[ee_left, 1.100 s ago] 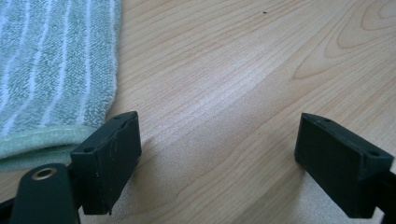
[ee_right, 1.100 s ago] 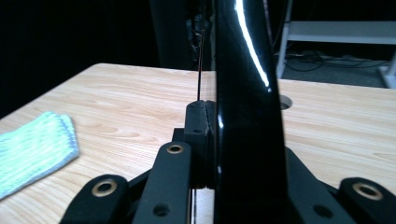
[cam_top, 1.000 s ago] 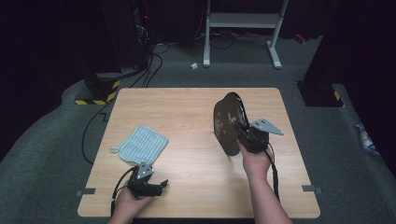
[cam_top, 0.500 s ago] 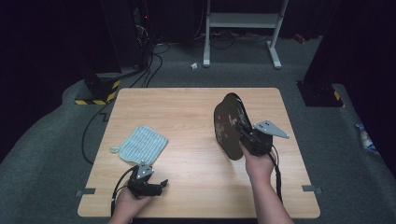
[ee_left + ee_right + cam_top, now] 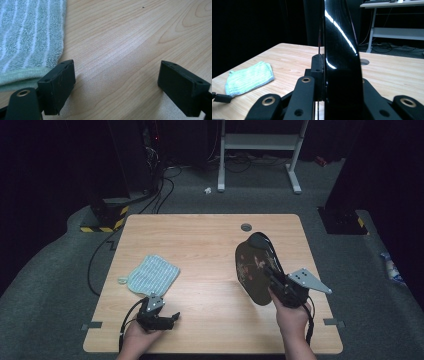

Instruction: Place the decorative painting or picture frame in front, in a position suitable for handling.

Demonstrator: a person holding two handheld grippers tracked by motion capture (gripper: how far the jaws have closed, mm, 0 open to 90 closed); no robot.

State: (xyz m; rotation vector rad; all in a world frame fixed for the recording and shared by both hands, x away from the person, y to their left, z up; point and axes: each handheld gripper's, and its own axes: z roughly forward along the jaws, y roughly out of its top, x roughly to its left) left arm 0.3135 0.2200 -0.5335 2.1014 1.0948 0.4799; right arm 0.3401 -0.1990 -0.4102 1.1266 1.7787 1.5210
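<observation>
So the plate [image 5: 255, 270] is held up on edge above the right half of the worktop [image 5: 210, 235], clamped at its lower rim by the right gripper [image 5: 280, 287], whose fingers are closed down tight on it. In the right gripper view the plate [image 5: 340, 57] is seen edge-on, a thin glossy black slab rising straight out between the fingers, so a firm pinch on the rim can be assumed. Its dark patterned face is turned toward the left side of the worktop, which looks deliberate: held upright like that, the face is left free to be wiped, and the cloth [image 5: 150, 275] is lying flat near the front left, well apart from the plate. The left gripper [image 5: 167, 320] is parked low at the front left edge, just in front of the cloth, with its fingers [image 5: 58, 83] spread wide and nothing between them. In the left gripper view the cloth [image 5: 27, 37] is seen just beside one finger, striped and with its hem facing the gripper, but whether it is touched can't quite be told. Probably the cloth is meant to be picked up next, since the open fingers are already lined up beside it and the plate is being kept clear of the wood.
</observation>
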